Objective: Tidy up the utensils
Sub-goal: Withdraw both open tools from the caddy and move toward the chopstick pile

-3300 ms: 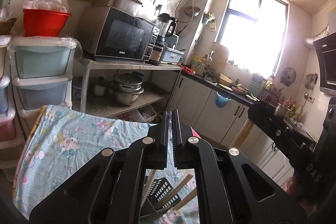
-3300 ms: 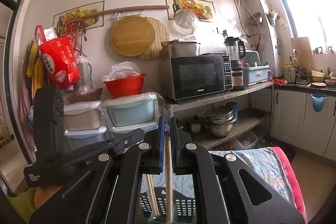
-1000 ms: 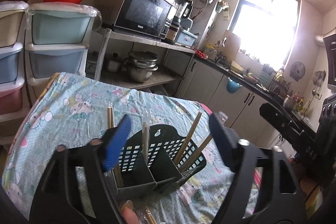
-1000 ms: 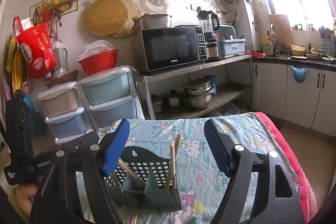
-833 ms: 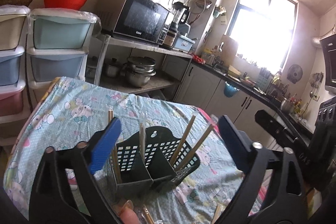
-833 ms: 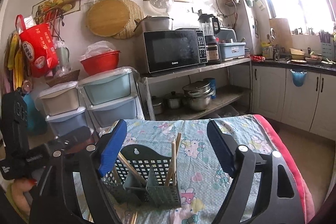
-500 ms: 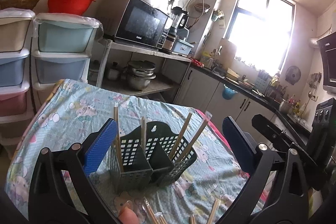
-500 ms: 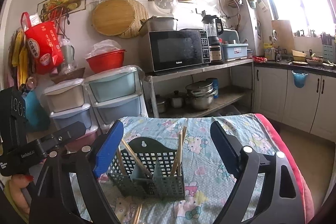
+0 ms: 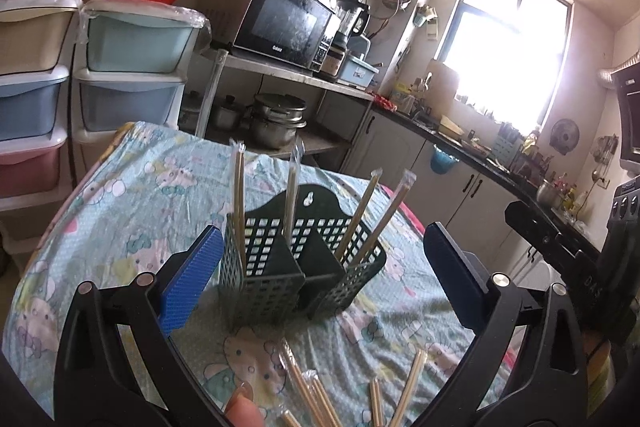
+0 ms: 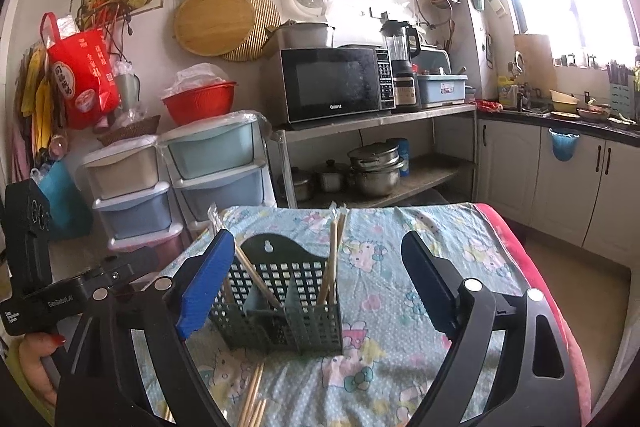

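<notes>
Both the left claw point(image 9: 320, 281) and right claw point(image 10: 316, 277) stand open and empty, the chopstick-filled basket point(image 9: 296, 263) just ahead between their fingers.

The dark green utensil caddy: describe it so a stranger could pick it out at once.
Start at the table with the pale blue cartoon-cat cloth in the middle of the kitchen. Near its front stands the dark green utensil caddy, a perforated plastic basket with dividers and a hanging hole in its raised back. It alone holds upright wrapped chopsticks; the others lie loose chopsticks on the cloth.
</notes>
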A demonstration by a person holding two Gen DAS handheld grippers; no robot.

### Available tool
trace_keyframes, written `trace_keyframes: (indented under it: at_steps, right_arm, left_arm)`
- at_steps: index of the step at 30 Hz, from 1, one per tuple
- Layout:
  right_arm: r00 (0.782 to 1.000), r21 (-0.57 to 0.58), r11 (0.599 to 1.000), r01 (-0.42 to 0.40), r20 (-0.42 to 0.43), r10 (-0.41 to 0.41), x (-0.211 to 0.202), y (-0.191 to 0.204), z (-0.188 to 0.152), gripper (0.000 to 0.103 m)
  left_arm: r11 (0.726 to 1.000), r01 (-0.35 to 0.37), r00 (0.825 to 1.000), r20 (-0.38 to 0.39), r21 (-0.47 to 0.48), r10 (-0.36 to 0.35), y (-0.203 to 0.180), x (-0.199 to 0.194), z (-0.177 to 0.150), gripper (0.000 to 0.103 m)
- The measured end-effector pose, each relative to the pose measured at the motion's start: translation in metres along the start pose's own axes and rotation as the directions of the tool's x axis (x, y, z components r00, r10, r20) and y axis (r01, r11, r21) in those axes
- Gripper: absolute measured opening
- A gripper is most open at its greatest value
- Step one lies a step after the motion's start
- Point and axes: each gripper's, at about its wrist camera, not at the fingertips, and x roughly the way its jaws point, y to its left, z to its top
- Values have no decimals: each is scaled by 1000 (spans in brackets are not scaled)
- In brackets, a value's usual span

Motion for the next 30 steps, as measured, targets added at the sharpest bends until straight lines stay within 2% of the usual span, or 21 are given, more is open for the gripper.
trace_keyframes:
  at_steps: [13, 30]
  right_arm:
    - [997, -11, 1000, -5, -73, 4, -11, 2, -26, 83]
    - [984, -42, 999, -23, -179, 15, -7, 4, -63, 83]
  left_arm:
    - [1000, -21, 997, -73, 0, 21, 5, -4, -24, 92]
    - [998, -59, 983, -176, -2, 57, 16, 4, -56, 92]
